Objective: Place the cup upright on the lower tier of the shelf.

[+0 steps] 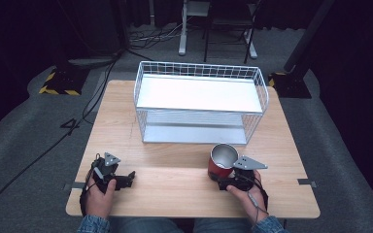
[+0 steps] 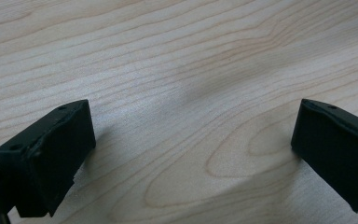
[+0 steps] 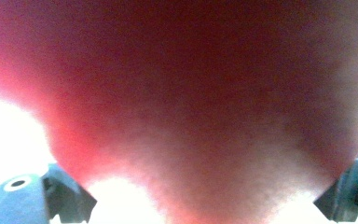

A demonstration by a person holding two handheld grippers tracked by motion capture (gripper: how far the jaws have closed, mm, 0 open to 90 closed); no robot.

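red cup (image 1: pixel 222 162) stands just in front of the wire basket (image 1: pixel 200 99), my right gripper (image 1: pixel 229 180) clamped low on it; that low grip could tip it; left gripper (image 2: pixel 191 154) gapes idle

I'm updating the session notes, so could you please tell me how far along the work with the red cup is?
Done: the right gripper has reached the red cup, which sits between its fingers. In hand: the cup stands upright on the table, apparently gripped. Left: moving it, perhaps to the wire rack. The left gripper rests open.
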